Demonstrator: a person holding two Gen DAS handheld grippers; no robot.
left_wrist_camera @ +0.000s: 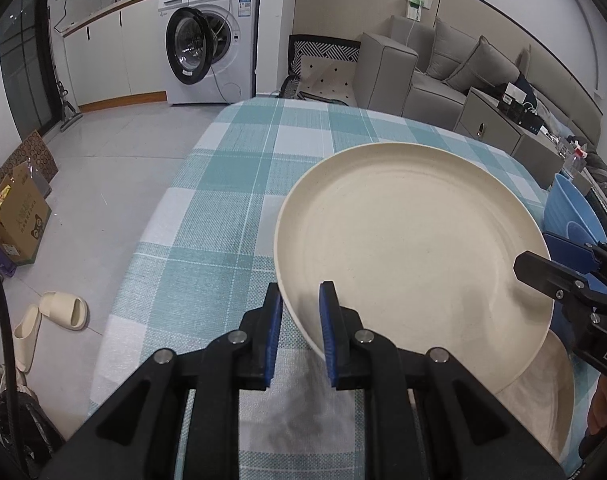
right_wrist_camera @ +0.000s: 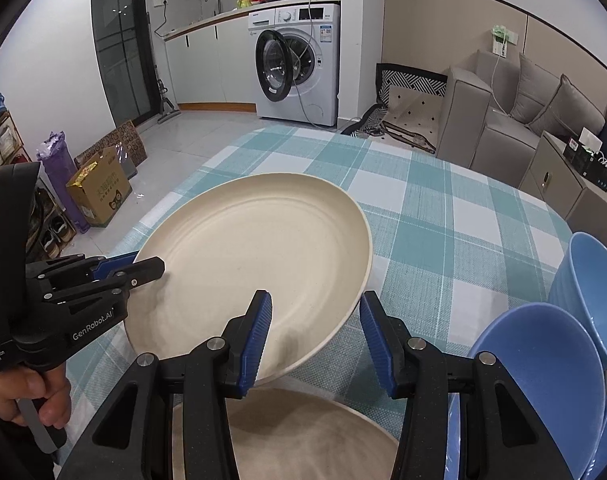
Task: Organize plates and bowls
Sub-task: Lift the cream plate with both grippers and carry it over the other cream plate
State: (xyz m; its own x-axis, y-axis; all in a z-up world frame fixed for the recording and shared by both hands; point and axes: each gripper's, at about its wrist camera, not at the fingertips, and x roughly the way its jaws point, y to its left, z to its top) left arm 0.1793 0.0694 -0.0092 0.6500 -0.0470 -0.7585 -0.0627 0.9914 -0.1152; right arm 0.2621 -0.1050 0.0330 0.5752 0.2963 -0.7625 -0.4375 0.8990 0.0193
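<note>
Over the checked tablecloth (left_wrist_camera: 239, 200) a cream plate (left_wrist_camera: 415, 248) is held tilted, one edge raised above a second plate (right_wrist_camera: 295, 432) lying flat beneath. At its left rim the left gripper (left_wrist_camera: 301, 332) straddles the edge, jaws narrow, apparently pinching it. At its near right rim the right gripper (right_wrist_camera: 315, 340) also straddles the edge but gapes wide, gripping nothing. Blue bowls (right_wrist_camera: 543, 372) stand just to the right. Stacking looks under way; next I'd guess the plate must be levelled and lowered squarely onto the one below
</note>
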